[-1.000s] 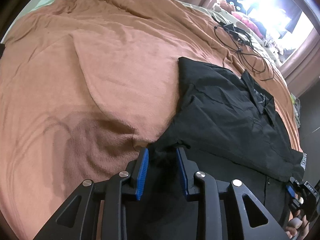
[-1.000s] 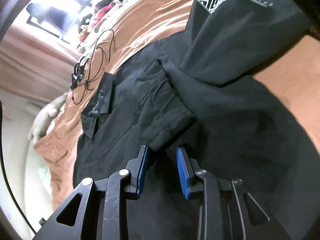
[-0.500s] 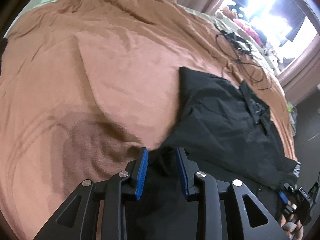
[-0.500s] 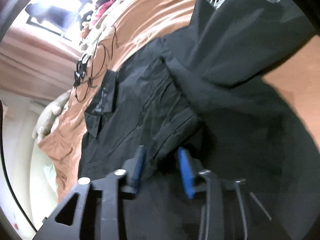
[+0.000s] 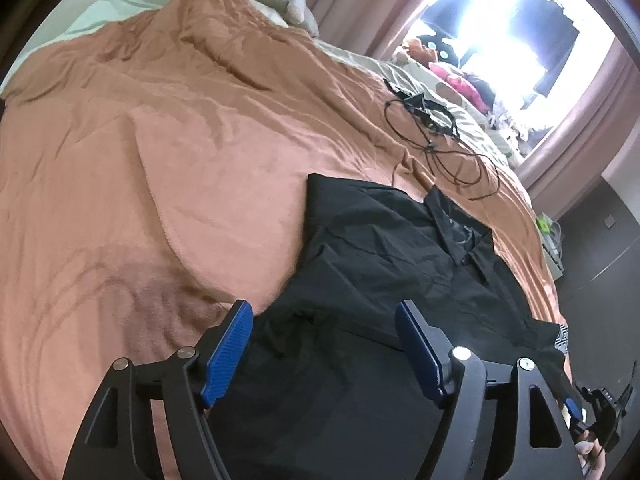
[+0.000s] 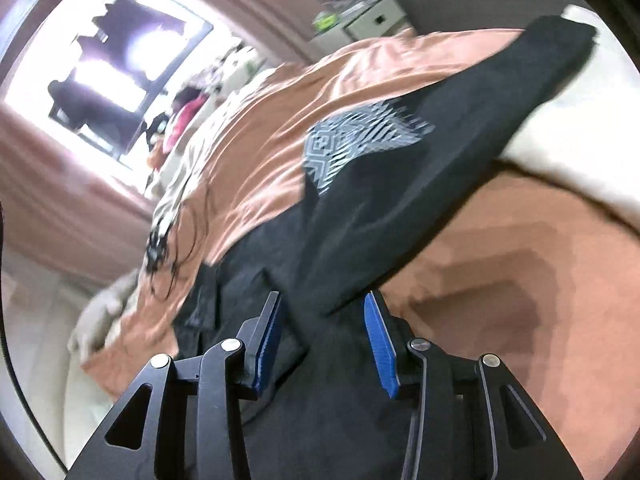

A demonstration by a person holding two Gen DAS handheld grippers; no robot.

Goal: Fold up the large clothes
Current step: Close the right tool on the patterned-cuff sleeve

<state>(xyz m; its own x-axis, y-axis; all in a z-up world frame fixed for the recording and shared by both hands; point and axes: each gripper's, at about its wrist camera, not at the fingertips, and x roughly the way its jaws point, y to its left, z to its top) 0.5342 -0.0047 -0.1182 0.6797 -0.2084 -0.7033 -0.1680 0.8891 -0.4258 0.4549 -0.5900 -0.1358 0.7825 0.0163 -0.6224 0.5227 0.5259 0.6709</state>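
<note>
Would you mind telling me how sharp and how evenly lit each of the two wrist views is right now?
Left wrist view: mostly sharp, the black shirt and cables crisp, but the window is blown out white, and fisheye bends the orange bedspread. Right wrist view: heavy motion smear across the shirt's patterned patch and bedspread; only the right gripper is sharp; window glare at upper left.

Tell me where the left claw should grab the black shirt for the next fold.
Judging by its pose, take the shirt at its near left edge, where it lies thin on the blanket. Bring the open left claw in low from the left, pinching across that edge.
</note>
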